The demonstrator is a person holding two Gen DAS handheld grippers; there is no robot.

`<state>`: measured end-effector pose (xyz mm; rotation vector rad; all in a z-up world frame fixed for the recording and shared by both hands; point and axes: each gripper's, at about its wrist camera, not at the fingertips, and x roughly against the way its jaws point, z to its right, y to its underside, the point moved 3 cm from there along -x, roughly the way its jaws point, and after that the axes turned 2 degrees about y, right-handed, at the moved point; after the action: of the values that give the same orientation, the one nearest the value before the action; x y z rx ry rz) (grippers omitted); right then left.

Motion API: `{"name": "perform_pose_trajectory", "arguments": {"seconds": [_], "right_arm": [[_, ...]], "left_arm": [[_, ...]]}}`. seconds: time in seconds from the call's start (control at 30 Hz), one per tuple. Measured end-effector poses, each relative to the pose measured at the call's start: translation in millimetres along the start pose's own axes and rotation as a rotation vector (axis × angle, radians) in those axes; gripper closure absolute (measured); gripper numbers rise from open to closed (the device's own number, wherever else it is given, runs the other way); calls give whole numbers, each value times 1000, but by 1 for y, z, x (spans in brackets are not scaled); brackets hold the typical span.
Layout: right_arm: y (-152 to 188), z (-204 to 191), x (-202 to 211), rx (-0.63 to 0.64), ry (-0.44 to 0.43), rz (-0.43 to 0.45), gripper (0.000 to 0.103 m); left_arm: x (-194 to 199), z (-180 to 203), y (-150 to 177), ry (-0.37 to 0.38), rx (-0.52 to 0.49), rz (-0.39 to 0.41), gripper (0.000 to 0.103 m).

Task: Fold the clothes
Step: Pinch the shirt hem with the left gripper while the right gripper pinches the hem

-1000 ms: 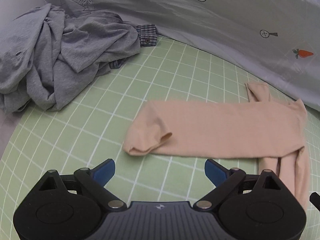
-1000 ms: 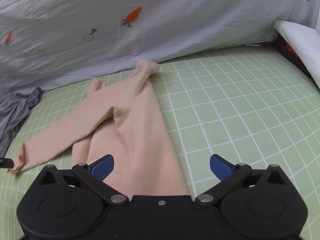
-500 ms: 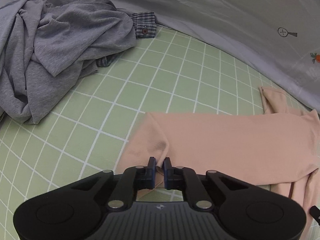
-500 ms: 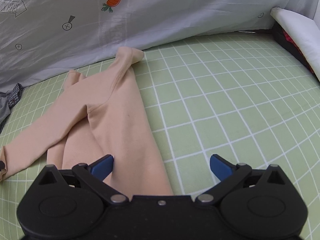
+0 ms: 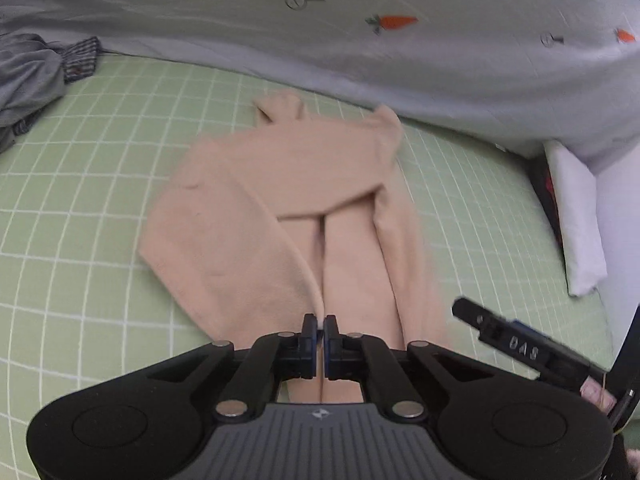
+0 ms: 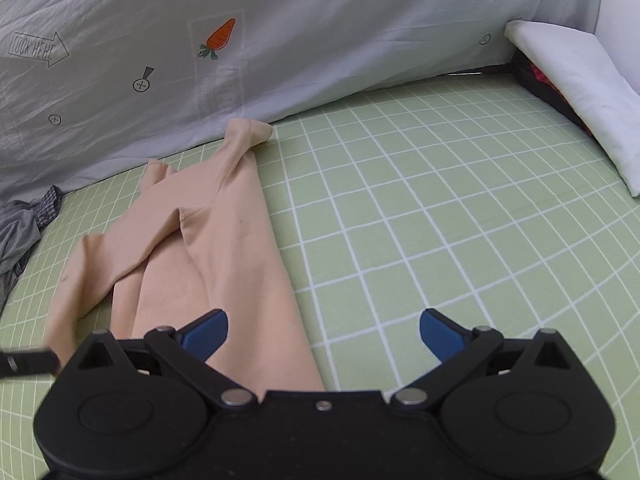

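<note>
The surface is a green mat [image 6: 440, 208] with a white grid, spread flat like a bed cover; it carries everything here. Nearest the cameras, a peach long-sleeved garment [image 5: 248, 216] lies on the mat towards its left part, body running from the near edge away towards the far edge. In the left wrist view one sleeve is folded over the body and its cuff end rises to the claw. The far sleeve tip [image 6: 248, 134] lies against the far edge.

Further left, by the far left corner, a heap of grey clothes [image 5: 28, 76] lies with a bit of checked fabric [image 5: 82, 58] showing beside it. Along the far edge stands a pale grey sheet [image 6: 320, 40] printed with carrots, small crossed circles and a "look here" arrow. At the far right corner a white folded pillow or cloth [image 6: 576, 92] rests on something dark with red in it; I cannot tell what.

The left claw [image 5: 320, 328] is nearly closed, its jaws easing apart a little, with the peach sleeve edge pinched between the pads. The right claw [image 6: 322, 330] stands wide open, holding nothing; its left finger [image 6: 206, 330] hovers over the garment's near right edge, the other over bare mat. Whether it touches the cloth I cannot tell.
</note>
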<state>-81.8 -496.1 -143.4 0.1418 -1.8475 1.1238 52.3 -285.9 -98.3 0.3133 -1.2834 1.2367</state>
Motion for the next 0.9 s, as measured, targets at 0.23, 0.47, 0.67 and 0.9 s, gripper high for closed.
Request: {"name": "perform_pose_trajectory", "arguments": {"seconds": [0.23, 0.47, 0.67, 0.9], "right_arm": [[6, -19, 15, 79, -66, -1, 3], [12, -85, 10, 267, -247, -35, 36], [21, -122, -8, 380, -360, -124, 66], [29, -123, 13, 454, -412, -65, 101]], "left_arm": [[16, -17, 12, -129, 72, 52, 29], [21, -57, 16, -274, 188, 8, 27], [23, -68, 17, -295, 199, -11, 27], [33, -61, 22, -291, 173, 4, 27]]}}
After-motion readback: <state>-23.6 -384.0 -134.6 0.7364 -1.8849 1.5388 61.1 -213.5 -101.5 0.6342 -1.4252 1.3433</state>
